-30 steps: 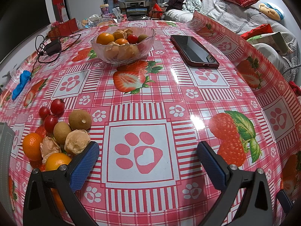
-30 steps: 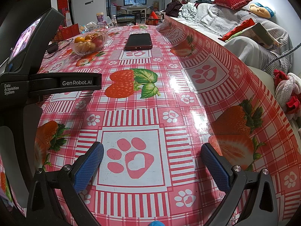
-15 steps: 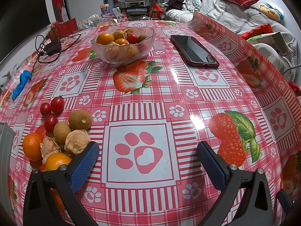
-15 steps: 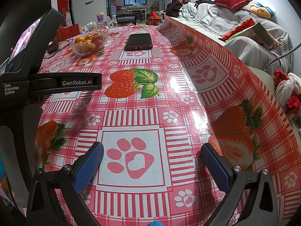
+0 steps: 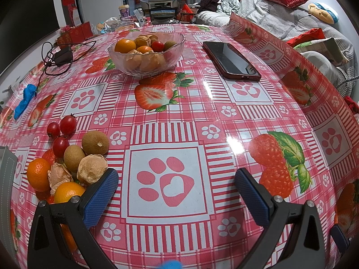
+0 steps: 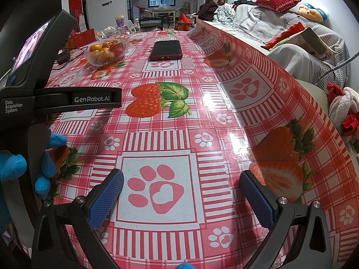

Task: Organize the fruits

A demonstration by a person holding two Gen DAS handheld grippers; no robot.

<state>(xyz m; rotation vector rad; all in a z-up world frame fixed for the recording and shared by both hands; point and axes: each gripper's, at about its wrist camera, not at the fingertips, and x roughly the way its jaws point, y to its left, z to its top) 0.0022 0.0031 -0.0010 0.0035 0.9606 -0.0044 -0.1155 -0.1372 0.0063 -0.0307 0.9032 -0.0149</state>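
Note:
A glass bowl (image 5: 175, 44) far across the table holds oranges, a cherry tomato and other fruit; the right wrist view shows the bowl (image 6: 122, 55) at far left. Loose fruit lies at the near left: three cherry tomatoes (image 5: 67, 124), two kiwis (image 5: 95, 142), papery husked fruits (image 5: 92, 168) and oranges (image 5: 38, 173). My left gripper (image 5: 177, 192) is open over a paw print, its left finger beside the husked fruit. My right gripper (image 6: 181, 192) is open and empty above another paw print.
A dark phone (image 5: 231, 59) lies right of the bowl. A black charger with cable (image 5: 62, 55) and a blue cloth (image 5: 24, 99) sit at the far left. The tablecloth edge (image 6: 280, 85) curls up on the right. A blue-gloved hand (image 6: 47, 163) holds the left gripper body (image 6: 42, 89).
A blue-gloved hand has come into the right wrist view at the left. A cherry tomato by the pile has shifted slightly. Both grippers stay where they were.

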